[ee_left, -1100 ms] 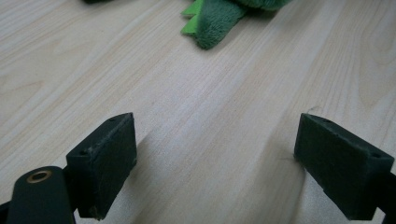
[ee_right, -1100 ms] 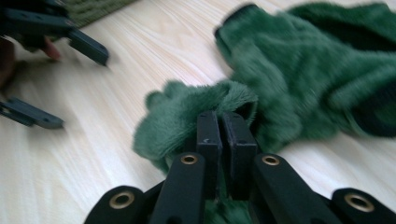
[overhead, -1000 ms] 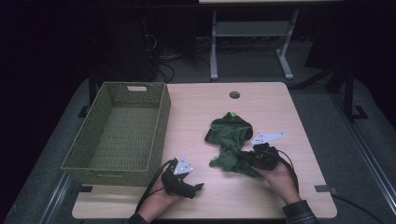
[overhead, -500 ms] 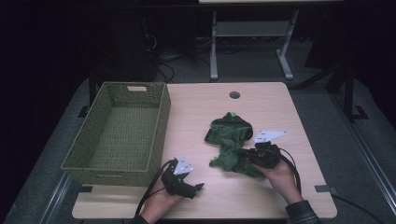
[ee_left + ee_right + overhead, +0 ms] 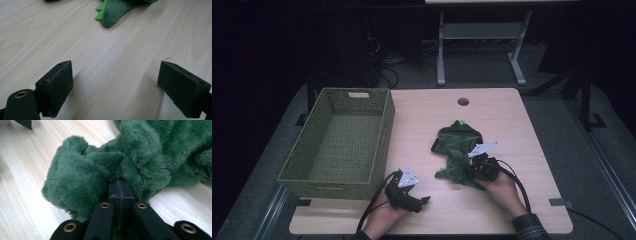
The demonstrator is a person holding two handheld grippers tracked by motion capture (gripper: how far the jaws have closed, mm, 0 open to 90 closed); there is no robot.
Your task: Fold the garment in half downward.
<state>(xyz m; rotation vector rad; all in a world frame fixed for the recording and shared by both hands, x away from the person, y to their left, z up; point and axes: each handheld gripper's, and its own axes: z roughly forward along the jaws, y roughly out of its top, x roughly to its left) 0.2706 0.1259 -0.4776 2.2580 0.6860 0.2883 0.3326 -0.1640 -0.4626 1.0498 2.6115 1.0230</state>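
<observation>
Two grippers work over a pale wooden table [image 5: 512,120]: from above, the right gripper [image 5: 472,170] bites the fluffy dark green plush cloth [image 5: 457,145]. The left gripper [image 5: 115,85] gapes wide, cloth beyond its tips. Right gripper view: closed jaws pinch a fold.

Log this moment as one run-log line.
right gripper: jaws shut on green plush cloth | left gripper: open over table | basket: empty

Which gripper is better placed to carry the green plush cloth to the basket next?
Right. The right gripper is already shut on the green plush cloth. The left gripper stands open over bare table, apart from the cloth, though nearer the basket.
</observation>
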